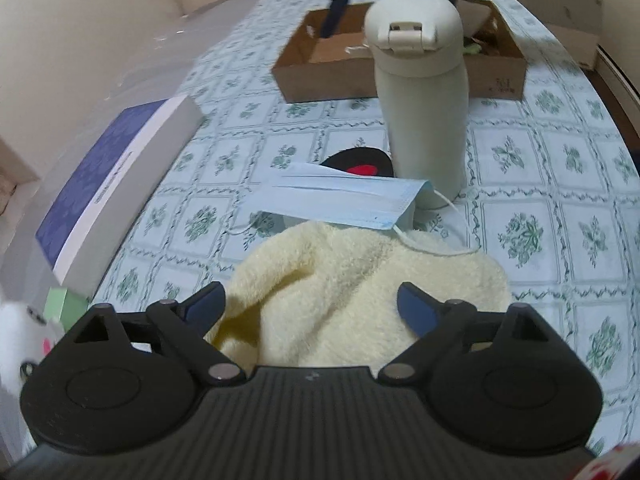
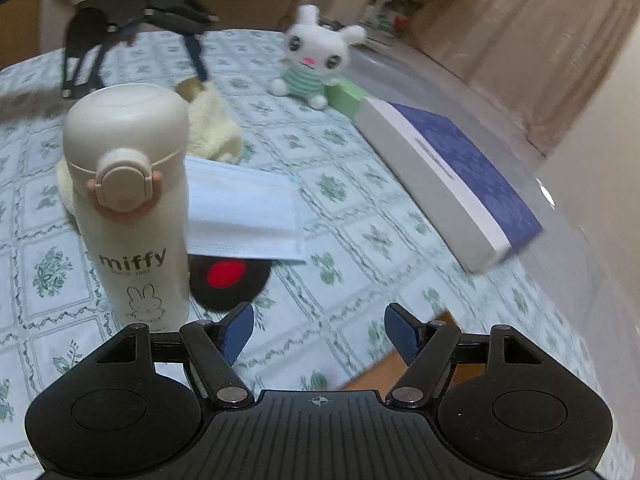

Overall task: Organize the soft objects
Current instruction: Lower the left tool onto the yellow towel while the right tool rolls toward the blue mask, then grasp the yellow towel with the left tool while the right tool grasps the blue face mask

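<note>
A cream fluffy towel [image 1: 360, 280] lies bunched on the flowered tablecloth [image 1: 540, 184]. My left gripper [image 1: 312, 300] stands open right over it, with the towel between the blue pads and no pad pressing on it. A blue face mask [image 1: 340, 200] rests partly on the towel's far edge and over a black round piece with a red heart [image 1: 360, 164]. My right gripper [image 2: 319, 316] is open over bare tablecloth, nothing between its fingers. A white plush bunny [image 2: 308, 64] sits at the far side. From the right wrist view the towel [image 2: 212, 128] shows behind the bottle.
A tall cream bottle [image 2: 128, 200] stands upright beside the mask. A blue-covered book [image 2: 452, 180] lies along the table edge by a green box [image 2: 344, 96]. A shallow cardboard box [image 1: 320, 72] sits past the bottle.
</note>
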Demonstrator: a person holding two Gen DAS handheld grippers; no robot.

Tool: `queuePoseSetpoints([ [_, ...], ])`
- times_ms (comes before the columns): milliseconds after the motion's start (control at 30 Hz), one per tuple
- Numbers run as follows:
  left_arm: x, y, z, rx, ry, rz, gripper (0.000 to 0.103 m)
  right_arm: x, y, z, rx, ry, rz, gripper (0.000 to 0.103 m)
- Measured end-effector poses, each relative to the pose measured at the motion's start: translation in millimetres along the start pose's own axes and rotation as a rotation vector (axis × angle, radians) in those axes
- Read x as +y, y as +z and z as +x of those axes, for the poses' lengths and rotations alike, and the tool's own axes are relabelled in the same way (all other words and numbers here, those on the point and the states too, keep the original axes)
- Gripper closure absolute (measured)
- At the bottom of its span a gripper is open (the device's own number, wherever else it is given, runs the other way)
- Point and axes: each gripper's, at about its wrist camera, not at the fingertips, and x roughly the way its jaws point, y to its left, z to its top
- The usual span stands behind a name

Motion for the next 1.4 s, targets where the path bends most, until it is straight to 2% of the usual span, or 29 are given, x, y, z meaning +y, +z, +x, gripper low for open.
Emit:
queuePoseSetpoints([
  [133,5.4,2.8,9.8,0.013,-0.044,0.042,0.009,0.2,6.9,12.7,-0.004,0.043,-0.114,0.031],
  [333,18.0,2.5,20.1,0.030,-0.112,0.008,0.010,-7.7,18.4,30.0,-0.024,0.075,-0.262,0.031],
  [533,26.9,-1.4,23.1,0.028,-0.192,-0.050,0.027,-10.9,25.8,58.8,-0.009,0.117,-0.426,0.031],
  [633,29.1,-2.7,21.7,0.025,-0.214,-0.072,0.041,-17.5,31.4,76.4,0.015,0.152,-0.416,0.031],
  [700,29.5,-3.4,20.0,0.019,-0.215,-0.083,0.046,-28.8,37.3,89.0,0.056,0.191,-0.330,0.031],
  [900,32.3,-7.7,15.0,-0.004,-0.209,-0.113,0.067,-94.3,49.3,138.4,0.329,0.265,0.381,0.031],
  [967,35.0,-9.3,13.0,-0.011,-0.212,-0.131,0.074,-107.3,49.7,148.1,0.381,0.306,0.568,0.031],
  [1033,36.9,-10.3,11.3,-0.015,-0.209,-0.140,0.080,-112.5,52.0,156.7,0.422,0.378,0.700,0.031],
  [1233,40.8,-10.8,5.1,-0.023,-0.207,-0.159,0.085,-111.6,71.3,176.5,0.473,0.481,0.888,0.028],
  [1400,44.8,-15.3,0.0,-0.039,-0.209,-0.193,0.086,-100.8,86.8,192.5,0.503,0.558,0.932,0.026],
])
